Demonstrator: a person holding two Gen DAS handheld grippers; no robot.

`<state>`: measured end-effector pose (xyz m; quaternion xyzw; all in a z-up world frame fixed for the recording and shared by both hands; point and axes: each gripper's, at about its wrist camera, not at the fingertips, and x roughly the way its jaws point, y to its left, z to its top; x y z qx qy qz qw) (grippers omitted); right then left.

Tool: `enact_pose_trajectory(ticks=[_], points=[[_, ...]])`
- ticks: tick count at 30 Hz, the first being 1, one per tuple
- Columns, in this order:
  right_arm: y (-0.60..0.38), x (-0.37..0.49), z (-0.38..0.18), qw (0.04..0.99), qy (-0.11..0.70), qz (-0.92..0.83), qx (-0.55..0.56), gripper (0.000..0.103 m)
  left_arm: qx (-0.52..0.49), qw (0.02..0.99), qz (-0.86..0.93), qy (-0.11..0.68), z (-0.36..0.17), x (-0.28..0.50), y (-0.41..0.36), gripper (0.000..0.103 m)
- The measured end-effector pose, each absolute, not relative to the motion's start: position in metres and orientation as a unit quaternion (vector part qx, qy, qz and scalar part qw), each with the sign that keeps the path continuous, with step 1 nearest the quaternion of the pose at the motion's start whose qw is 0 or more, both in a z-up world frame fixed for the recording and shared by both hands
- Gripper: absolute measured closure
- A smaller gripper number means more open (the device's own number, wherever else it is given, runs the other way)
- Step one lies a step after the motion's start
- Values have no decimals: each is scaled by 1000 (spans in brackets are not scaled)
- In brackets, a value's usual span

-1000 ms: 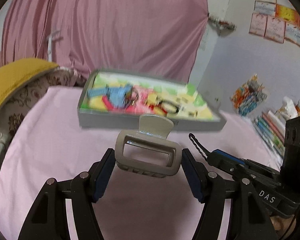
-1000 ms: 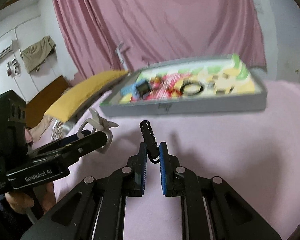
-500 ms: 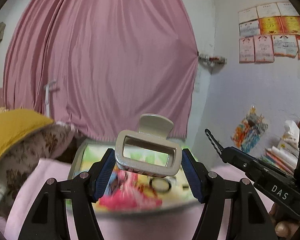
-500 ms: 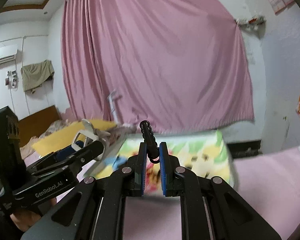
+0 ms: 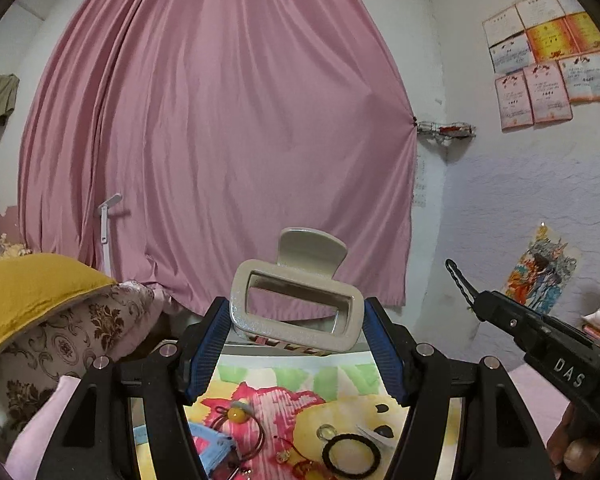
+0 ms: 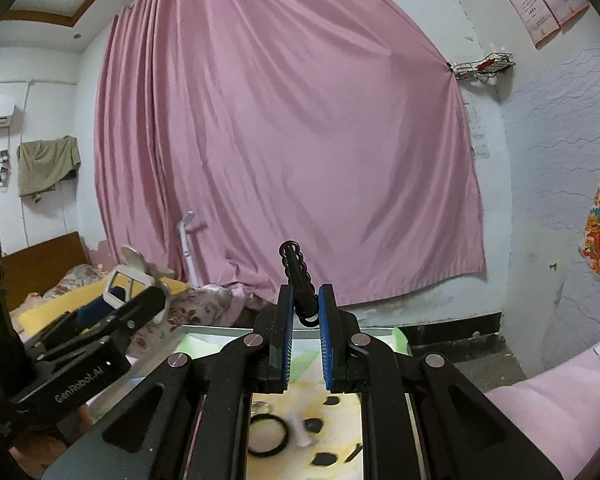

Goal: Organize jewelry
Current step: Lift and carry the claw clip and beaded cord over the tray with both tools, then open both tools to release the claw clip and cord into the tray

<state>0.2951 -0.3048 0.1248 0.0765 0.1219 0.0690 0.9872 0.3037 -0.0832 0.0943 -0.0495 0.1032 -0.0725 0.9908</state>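
The beige rectangular plastic hair claw clip (image 5: 294, 312) sits crosswise between the blue pads of the left tongs (image 5: 296, 340), pinched at its two short ends, its thumb tab pointing up. It looks light and rigid, with a smooth glossy shell that may slip; the short ends, where the pads bear now, give the firmest hold, while the sprung tab should be left alone. The black wavy metal hairpin (image 6: 299, 280) stands nearly upright between the pads of the right tongs (image 6: 304, 320), which are pressed almost together on its looped lower end. It appears thin, light and springy, and could swivel in the pinch; a hold low on the shank suits it.

Both items are held in the air above the shallow grey box with a cartoon-printed floor (image 5: 380, 396), which lies directly beneath both tongs. Inside it are a black elastic hair tie (image 5: 352, 456), a yellow-bead hair tie (image 5: 236, 414) and a blue clip (image 5: 212, 446). Behind hangs a pink curtain (image 5: 220, 140).
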Motion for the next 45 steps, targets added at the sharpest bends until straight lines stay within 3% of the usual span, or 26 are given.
enact_pose_trajectory(ticks=[23, 35, 45], points=[[-324, 374, 56, 930, 354, 48, 83, 92, -53, 917, -103, 382, 34, 391, -92, 38], [-316, 387, 33, 908, 412, 56, 54, 92, -34, 883, -100, 458, 13, 408, -97, 38], [-313, 389, 26, 902, 422, 66, 59, 92, -38, 878, -107, 466, 12, 412, -95, 38]])
